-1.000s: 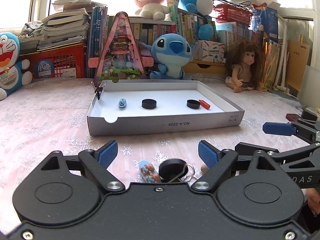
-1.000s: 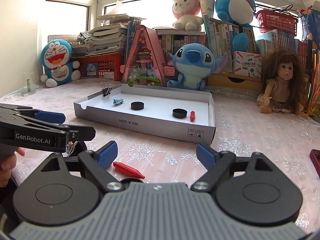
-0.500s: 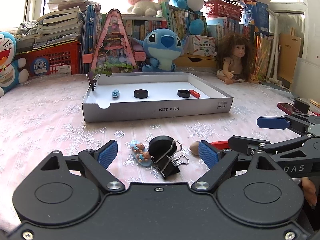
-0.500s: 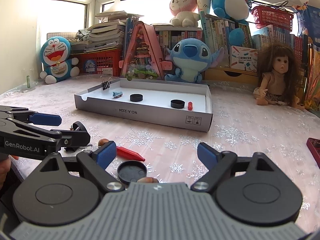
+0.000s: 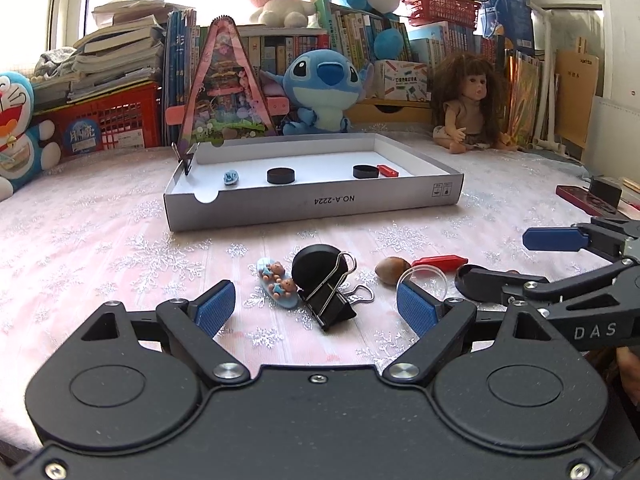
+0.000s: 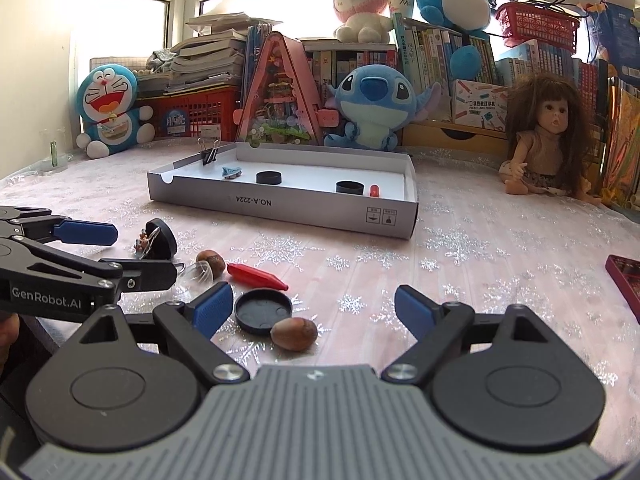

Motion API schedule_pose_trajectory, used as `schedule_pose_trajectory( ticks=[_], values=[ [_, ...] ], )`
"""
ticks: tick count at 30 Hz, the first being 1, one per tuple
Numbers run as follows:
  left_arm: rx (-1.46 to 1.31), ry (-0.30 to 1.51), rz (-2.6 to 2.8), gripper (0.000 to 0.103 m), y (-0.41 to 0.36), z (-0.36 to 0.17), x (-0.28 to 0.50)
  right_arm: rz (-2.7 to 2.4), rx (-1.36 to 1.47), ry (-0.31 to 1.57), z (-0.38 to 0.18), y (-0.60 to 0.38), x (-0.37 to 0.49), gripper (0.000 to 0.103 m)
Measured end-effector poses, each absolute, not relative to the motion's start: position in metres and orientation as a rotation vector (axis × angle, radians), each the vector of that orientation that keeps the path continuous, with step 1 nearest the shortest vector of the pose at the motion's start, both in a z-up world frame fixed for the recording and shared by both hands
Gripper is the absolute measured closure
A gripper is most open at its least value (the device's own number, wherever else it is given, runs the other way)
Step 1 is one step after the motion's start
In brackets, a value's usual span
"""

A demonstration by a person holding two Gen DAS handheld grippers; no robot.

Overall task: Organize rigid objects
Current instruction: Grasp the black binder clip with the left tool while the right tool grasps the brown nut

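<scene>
White cardboard tray [image 5: 312, 204], centre frame, already holds caps, clip, red piece. Your left gripper [image 5: 316, 306] and right gripper [image 6: 314, 308]: both spread, empty. Step: picking next loose item. Binder clip [image 5: 328, 292] lower centre; acorn [image 6: 294, 333] between right fingers; close squarely.

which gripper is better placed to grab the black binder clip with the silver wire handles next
Left. The black binder clip with silver wire handles lies just ahead of the open left gripper, between its blue pads. The open right gripper faces a black round cap and a brown nut instead.
</scene>
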State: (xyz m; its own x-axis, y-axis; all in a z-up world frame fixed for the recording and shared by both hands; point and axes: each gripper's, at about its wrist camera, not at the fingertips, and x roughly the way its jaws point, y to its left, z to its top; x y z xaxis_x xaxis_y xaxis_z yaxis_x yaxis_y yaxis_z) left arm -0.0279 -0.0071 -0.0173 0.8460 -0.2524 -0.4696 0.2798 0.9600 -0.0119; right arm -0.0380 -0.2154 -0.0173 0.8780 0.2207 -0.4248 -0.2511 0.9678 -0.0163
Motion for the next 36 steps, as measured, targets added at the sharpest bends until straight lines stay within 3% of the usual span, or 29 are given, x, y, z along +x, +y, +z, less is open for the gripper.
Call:
schedule_pose_trajectory(
  ticks=[16,24,27,29,36],
  values=[
    [0.054,0.513,-0.273,0.029,-0.008,-0.02,-0.027,0.252,-0.07,0.447,-0.023,-0.217,-0.046,0.01],
    [0.054,0.508,-0.284,0.051,-0.008,-0.019,-0.028,0.257,-0.062,0.449,-0.024,-0.218,-0.048,0.011],
    [0.036,0.505,-0.285,0.065,-0.005,-0.019,-0.029,0.265,-0.059,0.447,-0.024,-0.218,-0.049,0.016],
    [0.014,0.509,-0.294,0.082,-0.003,-0.018,-0.028,0.269,-0.058,0.443,-0.024,-0.217,-0.051,0.021],
    [0.009,0.51,-0.296,0.081,-0.001,-0.018,-0.028,0.28,-0.072,0.438,-0.023,-0.215,-0.053,0.048]
  ],
)
